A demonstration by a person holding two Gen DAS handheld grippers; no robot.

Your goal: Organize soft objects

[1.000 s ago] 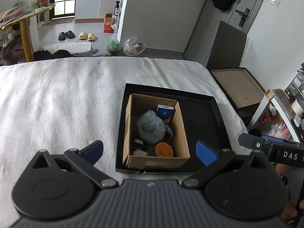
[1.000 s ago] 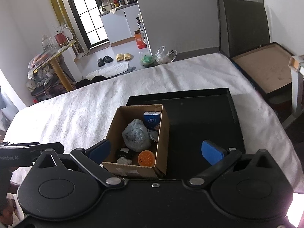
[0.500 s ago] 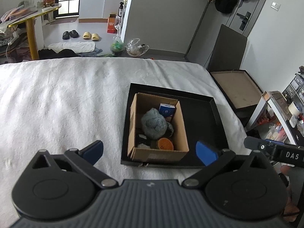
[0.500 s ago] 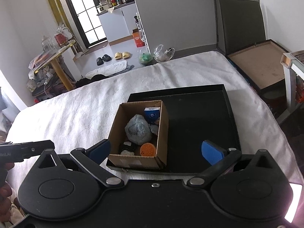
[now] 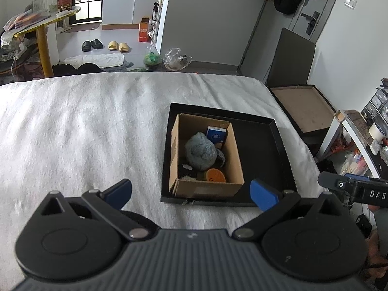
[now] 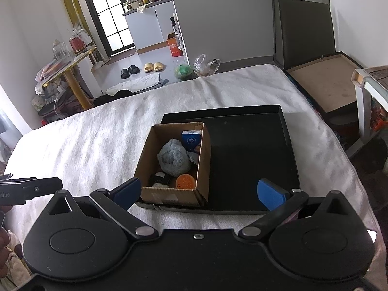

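Note:
A cardboard box (image 5: 234, 152) (image 6: 202, 160) stands in the left part of a black tray (image 5: 271, 150) (image 6: 254, 150) on a white blanket. Inside lie a grey-blue fuzzy plush (image 5: 200, 151) (image 6: 173, 156), a small blue carton (image 5: 215, 133) (image 6: 191, 139), an orange round item (image 5: 214, 175) (image 6: 185, 181) and a black-and-white item (image 6: 160, 179). My left gripper (image 5: 191, 192) is open and empty, held back from the tray's near edge. My right gripper (image 6: 198, 191) is open and empty, above the same edge.
The white blanket (image 5: 84, 126) covers the bed to the left of the tray. A flat brown-lined frame (image 5: 303, 104) lies off the bed's right side, next to a cluttered shelf (image 5: 363, 131). Slippers and bags sit on the floor beyond.
Both grippers have pulled back and up from the tray, so box and tray look smaller and farther away. Both stay open. The box contents are unchanged.

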